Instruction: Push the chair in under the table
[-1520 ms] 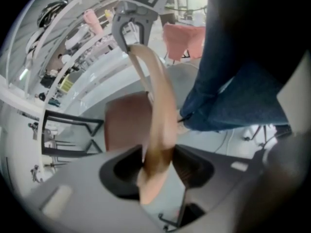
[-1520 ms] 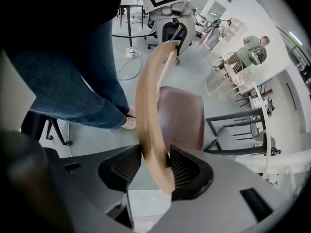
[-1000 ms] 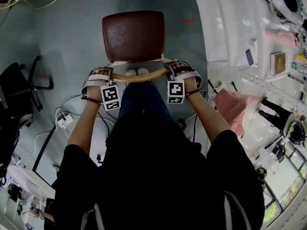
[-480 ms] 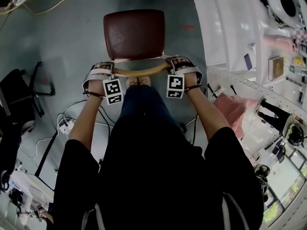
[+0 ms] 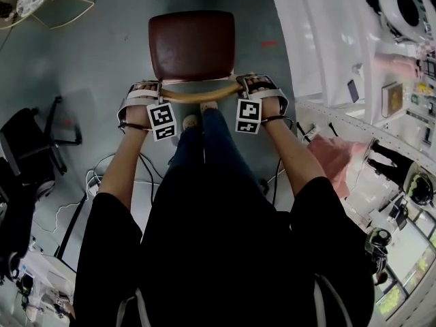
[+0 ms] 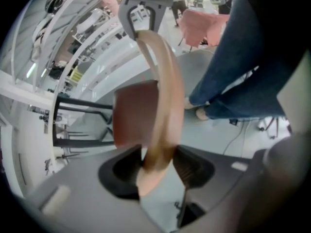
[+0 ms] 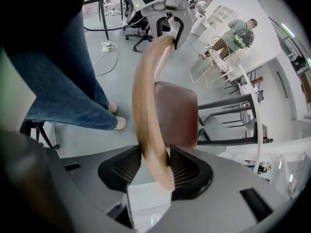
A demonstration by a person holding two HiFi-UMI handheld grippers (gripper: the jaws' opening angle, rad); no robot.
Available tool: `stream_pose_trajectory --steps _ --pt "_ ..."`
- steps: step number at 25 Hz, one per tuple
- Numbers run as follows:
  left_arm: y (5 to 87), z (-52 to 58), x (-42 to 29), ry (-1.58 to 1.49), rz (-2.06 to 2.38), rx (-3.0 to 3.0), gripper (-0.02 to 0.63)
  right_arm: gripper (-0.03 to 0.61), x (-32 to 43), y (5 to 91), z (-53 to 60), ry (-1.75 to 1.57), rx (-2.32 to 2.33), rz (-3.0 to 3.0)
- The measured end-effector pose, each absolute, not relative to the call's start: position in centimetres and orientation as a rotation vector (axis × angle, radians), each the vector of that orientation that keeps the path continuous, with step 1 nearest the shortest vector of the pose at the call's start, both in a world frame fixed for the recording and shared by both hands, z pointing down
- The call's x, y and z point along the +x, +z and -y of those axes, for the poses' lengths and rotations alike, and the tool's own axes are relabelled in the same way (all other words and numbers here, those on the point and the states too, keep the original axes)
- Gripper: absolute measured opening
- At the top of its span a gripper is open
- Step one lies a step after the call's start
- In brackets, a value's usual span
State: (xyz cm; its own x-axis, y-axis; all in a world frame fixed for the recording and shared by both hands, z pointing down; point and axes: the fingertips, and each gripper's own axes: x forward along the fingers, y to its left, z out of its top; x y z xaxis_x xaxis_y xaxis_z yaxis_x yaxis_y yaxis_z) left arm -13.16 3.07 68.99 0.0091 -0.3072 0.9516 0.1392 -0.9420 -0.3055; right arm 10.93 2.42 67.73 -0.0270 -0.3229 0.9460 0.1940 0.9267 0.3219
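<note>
The chair [image 5: 191, 45], with its brown seat, sits at the upper centre of the head view. My left gripper [image 5: 144, 92] is clamped on the left end of its curved wooden backrest [image 5: 199, 95], and my right gripper [image 5: 256, 87] on the right end.

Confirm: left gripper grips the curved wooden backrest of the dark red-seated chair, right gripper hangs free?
Wrong on the right gripper: the right gripper view shows its fingers closed on the same curved wooden backrest. The left gripper grips it too, as stated.
</note>
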Motion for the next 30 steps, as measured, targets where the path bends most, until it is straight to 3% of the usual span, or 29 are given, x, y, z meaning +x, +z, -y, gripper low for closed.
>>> stream_pose_trajectory --steps 30 --pt "69.4 12.7 -14.1 -2.121 -0.221 -1.934 0.204 0.184 10.1 67.7 14.3 -0.47 0.062 1.581"
